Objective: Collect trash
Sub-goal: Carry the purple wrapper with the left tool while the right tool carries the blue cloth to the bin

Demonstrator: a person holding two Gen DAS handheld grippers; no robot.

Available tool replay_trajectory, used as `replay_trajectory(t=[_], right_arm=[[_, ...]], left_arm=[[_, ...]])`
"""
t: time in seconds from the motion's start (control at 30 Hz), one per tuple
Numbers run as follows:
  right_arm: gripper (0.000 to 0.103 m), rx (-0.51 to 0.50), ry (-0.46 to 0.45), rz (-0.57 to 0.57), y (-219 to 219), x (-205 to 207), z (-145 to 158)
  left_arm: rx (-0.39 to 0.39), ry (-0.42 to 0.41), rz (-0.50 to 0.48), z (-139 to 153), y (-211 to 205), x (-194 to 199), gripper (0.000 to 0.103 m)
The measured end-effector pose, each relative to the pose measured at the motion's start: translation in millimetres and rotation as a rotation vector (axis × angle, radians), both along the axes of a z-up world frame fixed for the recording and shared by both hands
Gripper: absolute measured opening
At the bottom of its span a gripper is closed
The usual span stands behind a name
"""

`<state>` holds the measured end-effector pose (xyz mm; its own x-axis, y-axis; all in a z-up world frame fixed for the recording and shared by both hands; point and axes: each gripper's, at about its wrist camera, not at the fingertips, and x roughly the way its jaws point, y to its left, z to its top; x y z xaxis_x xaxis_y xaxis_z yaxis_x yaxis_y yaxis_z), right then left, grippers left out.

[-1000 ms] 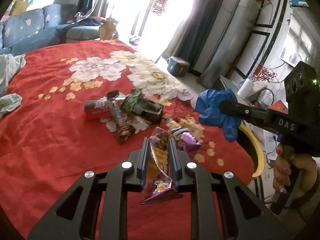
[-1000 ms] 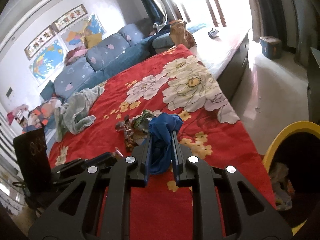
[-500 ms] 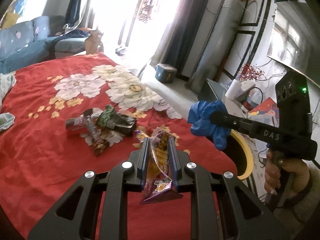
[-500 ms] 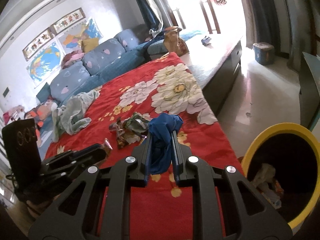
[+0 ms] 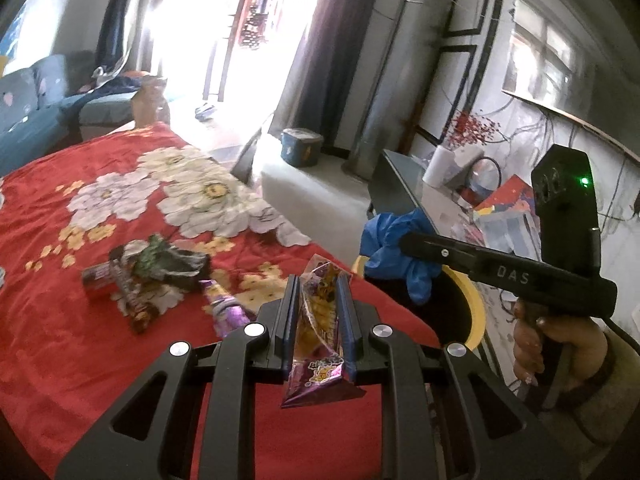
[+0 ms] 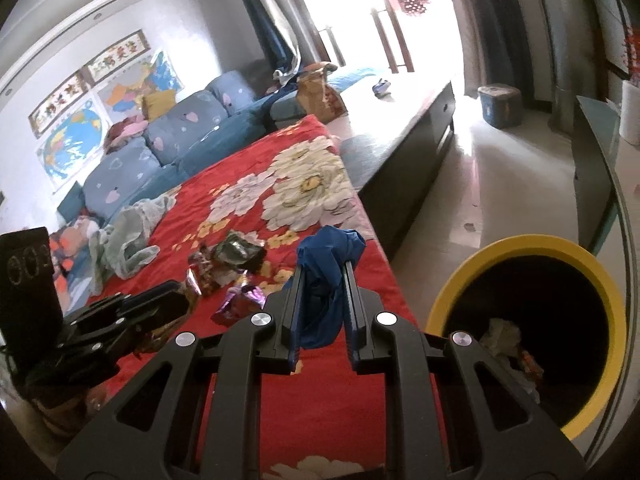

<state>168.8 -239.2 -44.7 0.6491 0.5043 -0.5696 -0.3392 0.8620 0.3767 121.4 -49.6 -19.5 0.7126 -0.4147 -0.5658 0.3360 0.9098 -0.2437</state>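
Note:
My left gripper (image 5: 317, 280) is shut on a purple and yellow snack wrapper (image 5: 318, 344), held above the red floral cloth (image 5: 60, 332). My right gripper (image 6: 323, 270) is shut on a crumpled blue glove (image 6: 326, 276); in the left wrist view the glove (image 5: 394, 248) hangs over the near rim of the yellow-rimmed black bin (image 5: 474, 312). In the right wrist view the bin (image 6: 532, 248) stands off the cloth's right edge with trash inside. Several wrappers (image 5: 156, 268) lie in a pile on the cloth, and a purple one (image 5: 226, 308) lies nearer.
A blue sofa (image 6: 160, 152) runs along the far side. A grey-green cloth (image 6: 128, 236) lies on the red cloth's left part. A low dark platform (image 6: 404, 148), a grey side table (image 5: 404, 188) with clutter and a blue tub (image 5: 300, 148) stand beyond.
Both grippers have swung right towards the bin, each still holding its item. The bin fills more of the right wrist view and the blue glove now hangs over its rim.

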Motion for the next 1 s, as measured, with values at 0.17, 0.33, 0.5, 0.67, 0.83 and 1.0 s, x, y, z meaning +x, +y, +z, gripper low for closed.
replay_trajectory(t=[0.17,0.33,0.5,0.67,0.83,1.0], right_arm=[[0.012,0.011,-0.005,-0.037,-18,-1,1],[0.012,0.017,-0.01,-0.073,-33,-2,2],[0.012,0.013,-0.015,-0.11,-48,-2,3],[0.012,0.001,-0.021,-0.15,-63,-5,3],[0.012,0.001,-0.022,-0.185,-76,-5,2],[0.012,0.003,-0.014,-0.21,-87,-4,0]], left_arm=[[0.013,-0.01,-0.036,1,-16,2,0.018],[0.026,-0.016,-0.064,2,-31,2,0.018],[0.037,-0.023,-0.099,2,-47,2,0.018],[0.045,-0.03,-0.132,1,-62,4,0.018],[0.053,-0.038,-0.165,0,-78,4,0.018],[0.062,-0.041,-0.194,0,-95,5,0.018]])
